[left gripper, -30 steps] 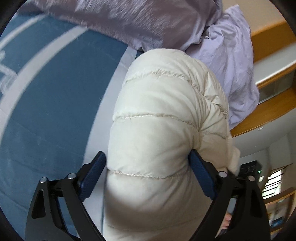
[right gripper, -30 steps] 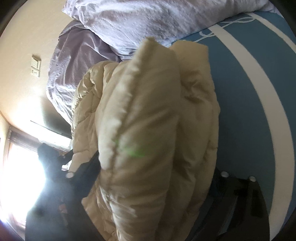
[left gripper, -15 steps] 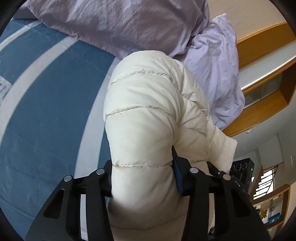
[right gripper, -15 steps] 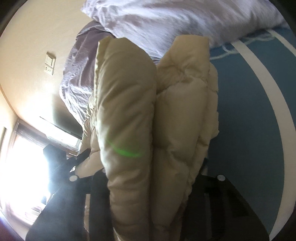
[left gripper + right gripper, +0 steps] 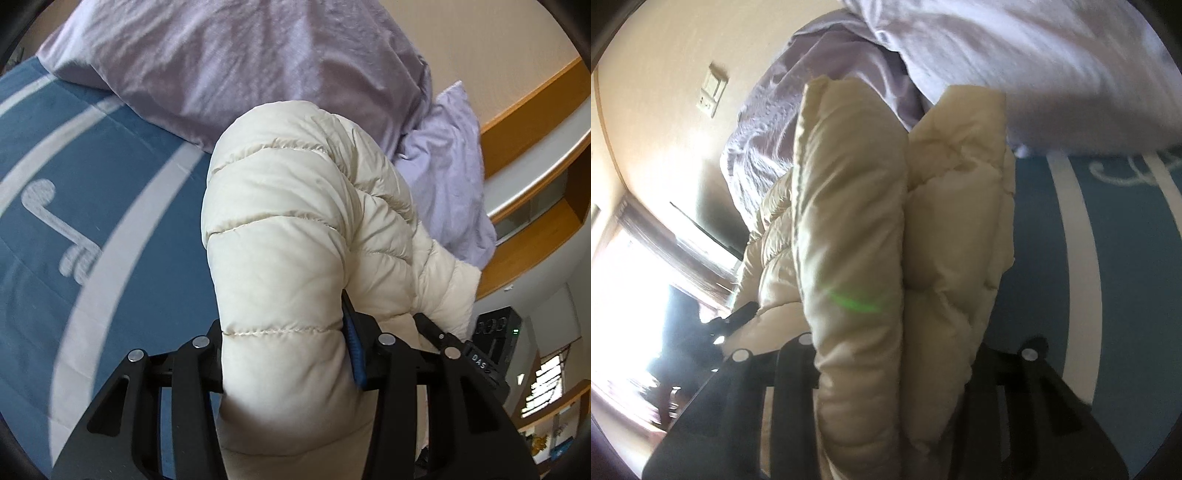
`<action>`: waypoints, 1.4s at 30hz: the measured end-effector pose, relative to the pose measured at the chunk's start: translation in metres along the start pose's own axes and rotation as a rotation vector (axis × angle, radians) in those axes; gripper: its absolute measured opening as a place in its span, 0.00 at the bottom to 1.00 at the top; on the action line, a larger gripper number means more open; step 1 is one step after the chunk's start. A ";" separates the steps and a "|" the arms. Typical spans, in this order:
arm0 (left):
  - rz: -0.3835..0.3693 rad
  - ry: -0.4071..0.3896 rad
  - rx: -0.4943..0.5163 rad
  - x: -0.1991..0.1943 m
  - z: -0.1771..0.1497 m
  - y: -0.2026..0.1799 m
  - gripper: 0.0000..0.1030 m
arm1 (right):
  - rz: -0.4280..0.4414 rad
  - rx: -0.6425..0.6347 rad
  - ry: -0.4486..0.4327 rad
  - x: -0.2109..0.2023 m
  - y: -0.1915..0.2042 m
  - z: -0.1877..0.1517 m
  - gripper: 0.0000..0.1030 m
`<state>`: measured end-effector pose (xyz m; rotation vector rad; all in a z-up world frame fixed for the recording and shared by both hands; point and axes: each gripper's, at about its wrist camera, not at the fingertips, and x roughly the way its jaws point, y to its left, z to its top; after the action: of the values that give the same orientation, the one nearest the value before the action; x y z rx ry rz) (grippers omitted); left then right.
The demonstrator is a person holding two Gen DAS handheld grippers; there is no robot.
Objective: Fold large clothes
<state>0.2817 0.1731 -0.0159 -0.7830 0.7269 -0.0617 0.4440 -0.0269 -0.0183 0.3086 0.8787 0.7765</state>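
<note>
A cream quilted puffer jacket (image 5: 295, 236) is held up above the blue bed cover (image 5: 92, 177). My left gripper (image 5: 284, 354) is shut on a thick roll of the jacket, which bulges forward between its fingers. In the right wrist view the same jacket (image 5: 886, 258) stands in two padded folds. My right gripper (image 5: 890, 362) is shut on those folds near their lower end. The fingertips of both grippers are mostly hidden by the padding.
A lilac duvet (image 5: 240, 62) and pillow (image 5: 450, 177) lie at the far side of the bed. A wooden headboard shelf (image 5: 535, 214) is at the right. The right wrist view shows a cream wall with a switch plate (image 5: 711, 92) and a bright window (image 5: 628, 295).
My left gripper has closed from wide open onto the jacket roll. Both grippers have lifted and tilted with the jacket, so more of the duvet and wall shows.
</note>
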 end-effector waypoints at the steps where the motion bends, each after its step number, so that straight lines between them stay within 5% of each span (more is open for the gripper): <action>1: 0.014 -0.002 0.004 0.002 0.000 0.001 0.45 | -0.021 -0.013 -0.005 0.003 0.002 0.000 0.35; 9: 0.156 -0.042 0.056 0.007 -0.002 0.002 0.59 | -0.266 -0.032 -0.097 -0.014 -0.003 -0.011 0.76; 17: 0.325 -0.136 0.190 -0.007 -0.003 -0.018 0.76 | -0.393 -0.099 -0.240 -0.056 0.018 -0.008 0.77; 23: 0.441 -0.209 0.365 -0.004 -0.012 -0.050 0.89 | -0.448 -0.270 -0.286 -0.041 0.067 -0.014 0.77; 29: 0.485 -0.218 0.477 0.003 -0.020 -0.063 0.93 | -0.492 -0.393 -0.293 -0.015 0.094 -0.021 0.77; 42: 0.508 -0.192 0.571 0.027 -0.032 -0.070 0.94 | -0.544 -0.395 -0.231 0.019 0.072 -0.031 0.77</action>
<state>0.2967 0.0944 -0.0003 -0.0459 0.6610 0.2538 0.3921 0.0347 -0.0094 -0.1871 0.5351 0.3808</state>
